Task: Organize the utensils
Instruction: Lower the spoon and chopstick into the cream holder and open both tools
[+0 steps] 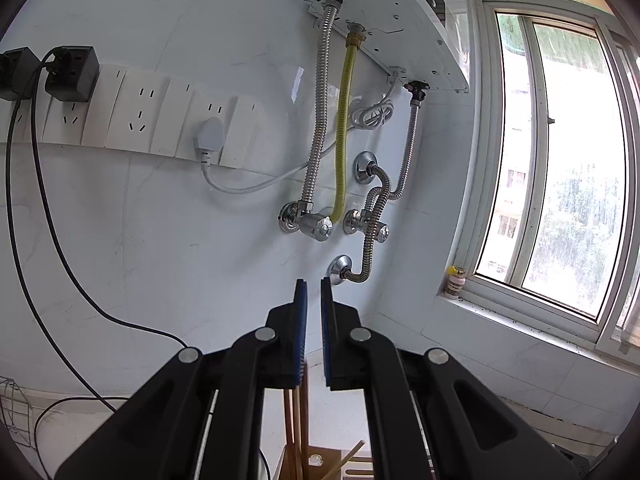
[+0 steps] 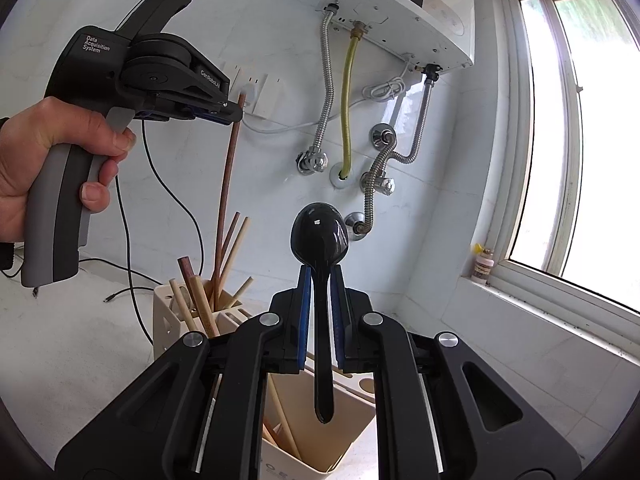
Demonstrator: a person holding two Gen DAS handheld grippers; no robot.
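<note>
My right gripper [image 2: 320, 276] is shut on a black plastic spoon [image 2: 320, 236], bowl up and handle hanging down over a cream utensil holder [image 2: 168, 320]. The holder stands on the white counter with several wooden chopsticks [image 2: 200, 304] leaning in its compartments. To the upper left, a hand holds my left gripper [image 2: 236, 114], shut on a long dark brown chopstick [image 2: 226, 184] whose lower end reaches down into the holder. In the left wrist view, my left gripper [image 1: 314, 282] points at the wall; the brown chopstick [image 1: 298, 408] hangs below its pads above the holder [image 1: 332, 454].
A white water heater [image 2: 404, 12] hangs on the wall with metal hoses [image 2: 328, 92], a yellow hose [image 2: 347, 100] and valves [image 2: 312, 162] beneath. A socket strip [image 1: 136, 112] and black cables [image 2: 132, 216] run on the left. A window [image 2: 580, 140] and a small bottle [image 2: 482, 266] are to the right.
</note>
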